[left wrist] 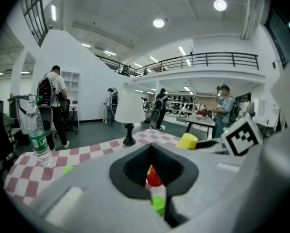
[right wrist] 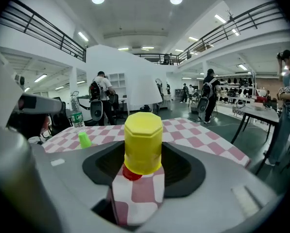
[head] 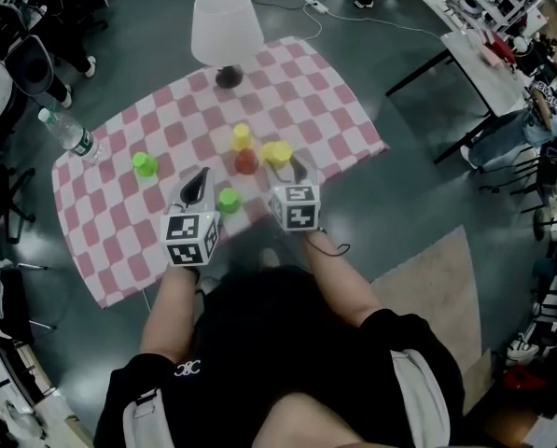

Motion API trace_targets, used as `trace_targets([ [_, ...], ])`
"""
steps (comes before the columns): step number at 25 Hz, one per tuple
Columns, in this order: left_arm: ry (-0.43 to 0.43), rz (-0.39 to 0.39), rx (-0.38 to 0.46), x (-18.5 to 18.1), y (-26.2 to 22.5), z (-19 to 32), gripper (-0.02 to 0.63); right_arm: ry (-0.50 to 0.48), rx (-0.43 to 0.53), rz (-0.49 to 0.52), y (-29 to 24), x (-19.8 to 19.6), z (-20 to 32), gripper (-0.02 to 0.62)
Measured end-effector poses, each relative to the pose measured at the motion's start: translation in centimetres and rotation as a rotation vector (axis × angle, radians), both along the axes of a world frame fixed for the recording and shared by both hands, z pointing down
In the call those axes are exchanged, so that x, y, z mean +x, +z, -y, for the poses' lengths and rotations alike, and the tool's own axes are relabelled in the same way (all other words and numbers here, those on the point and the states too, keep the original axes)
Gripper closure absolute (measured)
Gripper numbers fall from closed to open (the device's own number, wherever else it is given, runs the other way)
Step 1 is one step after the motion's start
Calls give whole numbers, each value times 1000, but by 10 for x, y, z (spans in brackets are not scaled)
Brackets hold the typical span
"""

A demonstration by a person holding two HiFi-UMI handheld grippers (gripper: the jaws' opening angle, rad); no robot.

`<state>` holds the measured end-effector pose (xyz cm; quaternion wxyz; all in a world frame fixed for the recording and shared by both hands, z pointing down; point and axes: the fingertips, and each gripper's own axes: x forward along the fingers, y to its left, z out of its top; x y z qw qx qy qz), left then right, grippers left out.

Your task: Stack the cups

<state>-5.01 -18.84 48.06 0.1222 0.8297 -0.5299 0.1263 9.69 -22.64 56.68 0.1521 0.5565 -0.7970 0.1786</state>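
Note:
My right gripper (head: 283, 160) is shut on an upturned yellow cup (right wrist: 143, 142), which it holds just right of a red cup (head: 246, 161) on the checked cloth. In the right gripper view the red cup (right wrist: 129, 173) peeks out from under the yellow one. A second yellow cup (head: 242, 136) stands behind the red one. One green cup (head: 228, 200) sits close to the right of my left gripper (head: 200, 177), whose jaws taper to a point with nothing in them. Another green cup (head: 145, 163) stands far left.
A white-shaded lamp (head: 226, 32) stands at the table's far edge and a water bottle (head: 71, 135) at its left corner. The checked cloth (head: 325, 101) hangs over the sides. Chairs, desks and people surround the table.

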Motion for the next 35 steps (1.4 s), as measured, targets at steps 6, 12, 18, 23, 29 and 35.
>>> trace_targets([
  [6,-28,8,-46,-6,13,-9,607,-58,-86,-11,32,-16,-21,362],
  [12,-52,12,-83,-16,25,-20,607,-82,-148,-39,60,-24,-36,362],
  [18,-80,11,-110,-27,33,-31,607,-125,-187,-90,88,-33,-51,362],
  [23,-101,12,-128,-35,38,-39,607,-152,-199,-120,105,-39,-56,362],
  [29,-135,13,-143,-48,42,-43,607,-174,-210,-143,117,-46,-53,362],
  [35,-167,8,-148,-58,43,-47,607,-202,-229,-172,132,-54,-55,362],
])
